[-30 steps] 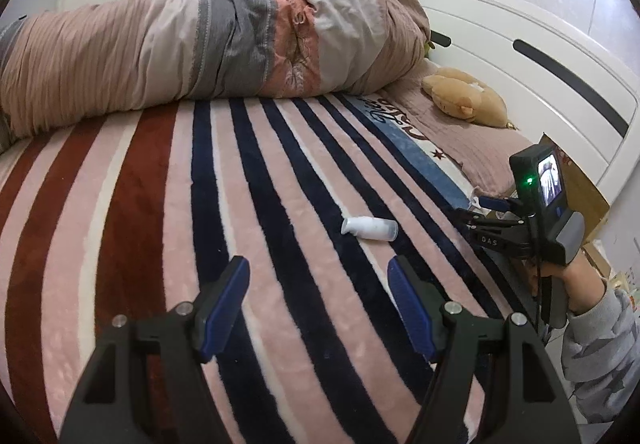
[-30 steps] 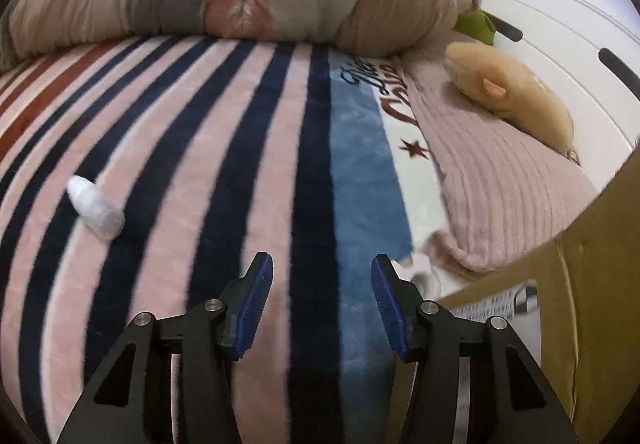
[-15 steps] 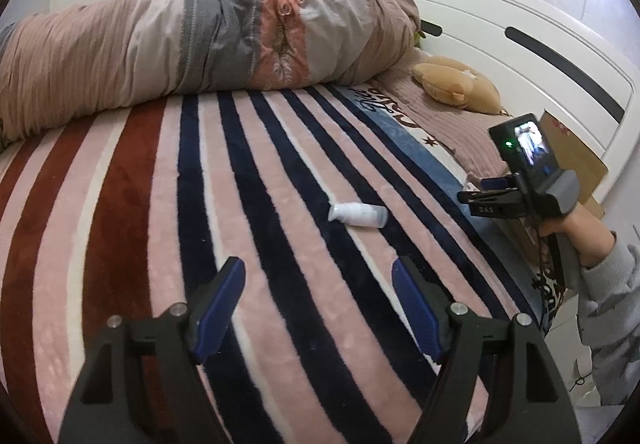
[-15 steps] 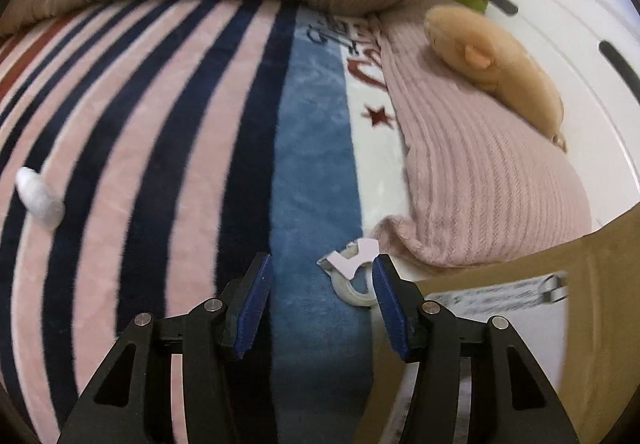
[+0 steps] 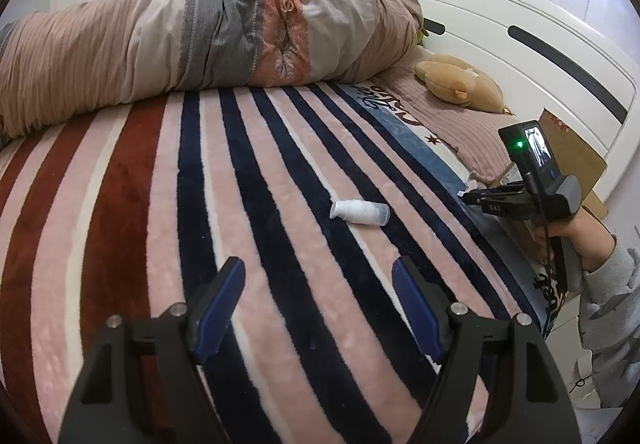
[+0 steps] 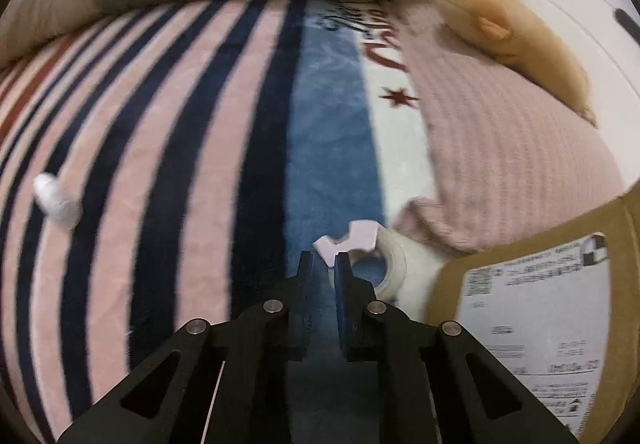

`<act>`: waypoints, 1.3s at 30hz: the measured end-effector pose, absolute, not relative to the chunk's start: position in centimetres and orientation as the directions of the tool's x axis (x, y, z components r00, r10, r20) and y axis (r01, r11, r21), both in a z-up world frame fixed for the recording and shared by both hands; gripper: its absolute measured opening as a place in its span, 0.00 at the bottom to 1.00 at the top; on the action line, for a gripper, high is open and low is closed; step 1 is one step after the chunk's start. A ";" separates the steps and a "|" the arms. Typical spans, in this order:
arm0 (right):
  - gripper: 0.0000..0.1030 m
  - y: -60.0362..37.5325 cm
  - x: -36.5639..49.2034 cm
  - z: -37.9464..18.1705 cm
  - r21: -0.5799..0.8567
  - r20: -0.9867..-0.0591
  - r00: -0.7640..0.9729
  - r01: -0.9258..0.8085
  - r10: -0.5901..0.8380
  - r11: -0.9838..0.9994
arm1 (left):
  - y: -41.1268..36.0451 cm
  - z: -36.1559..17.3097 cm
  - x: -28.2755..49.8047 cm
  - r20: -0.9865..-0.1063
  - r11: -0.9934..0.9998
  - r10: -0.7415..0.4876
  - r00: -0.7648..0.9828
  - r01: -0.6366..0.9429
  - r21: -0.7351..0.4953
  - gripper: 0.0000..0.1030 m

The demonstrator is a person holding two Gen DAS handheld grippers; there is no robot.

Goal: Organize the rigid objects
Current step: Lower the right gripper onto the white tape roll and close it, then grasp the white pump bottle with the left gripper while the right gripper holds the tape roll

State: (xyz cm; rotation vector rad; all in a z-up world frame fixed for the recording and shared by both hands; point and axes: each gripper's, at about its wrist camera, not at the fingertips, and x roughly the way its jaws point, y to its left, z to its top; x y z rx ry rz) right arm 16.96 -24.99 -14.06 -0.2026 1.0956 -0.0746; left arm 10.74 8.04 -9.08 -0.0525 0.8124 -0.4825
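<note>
Striped blanket (image 5: 280, 204), covering bed; cardboard box (image 6: 540, 316), at its right edge. Left gripper (image 5: 320, 300), jaws spread wide, empty, above blanket; right gripper (image 6: 323, 264), jaws nearly closed on white tab of tape roll (image 6: 384, 264) beside box. White bottle (image 5: 360, 212), lying sideways mid-blanket, apart from both

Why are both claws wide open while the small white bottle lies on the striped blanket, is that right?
Not quite. Only the left claw is wide open. The right wrist view shows the right claw shut on the tape roll. The white bottle does lie on the striped blanket.
</note>
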 end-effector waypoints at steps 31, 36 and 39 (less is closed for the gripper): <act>0.06 -22.7 15.1 -15.0 -0.165 -0.882 0.469 -0.235 -0.037 0.958 | 8.0 -10.2 11.5 -0.707 0.899 -0.418 0.570 0.373 -0.231 0.71; 0.06 -20.9 13.2 -14.6 -0.008 -0.875 0.458 -0.335 0.155 0.942 | 6.2 -10.9 12.8 -0.735 0.901 -0.403 0.546 0.375 -0.216 0.71; 0.05 -19.9 12.1 -13.7 0.074 -0.847 0.452 -0.423 0.281 0.903 | 3.8 -11.3 14.3 -0.752 0.899 -0.396 0.527 0.390 -0.201 0.71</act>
